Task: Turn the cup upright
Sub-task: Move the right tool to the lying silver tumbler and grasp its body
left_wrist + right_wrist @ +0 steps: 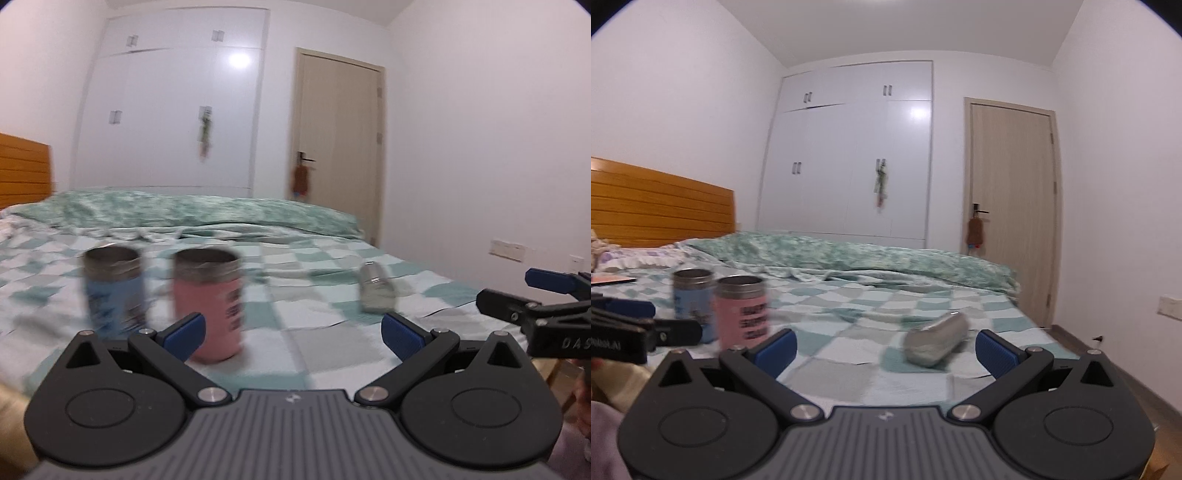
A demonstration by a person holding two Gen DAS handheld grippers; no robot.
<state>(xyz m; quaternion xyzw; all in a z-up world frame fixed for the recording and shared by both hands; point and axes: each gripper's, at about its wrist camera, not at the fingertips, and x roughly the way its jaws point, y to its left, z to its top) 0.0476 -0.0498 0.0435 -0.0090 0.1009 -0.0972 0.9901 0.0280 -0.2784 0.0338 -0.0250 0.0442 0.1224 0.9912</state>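
Checked bedspread (849, 306) holds silver cup (936, 345) lying sideways; both grippers' fingers spread, empty.

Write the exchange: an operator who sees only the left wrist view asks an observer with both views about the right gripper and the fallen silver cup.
Operator: Is the right gripper open? I see only part of it at my frame's edge.
Observer: Yes. The right gripper has both blue pads spread wide, with nothing between them.
Operator: How does the silver cup lie, seen from that side?
Observer: The silver cup shows its full length there, on its side on the bed, slanting across the view just ahead of the open jaws, untouched.
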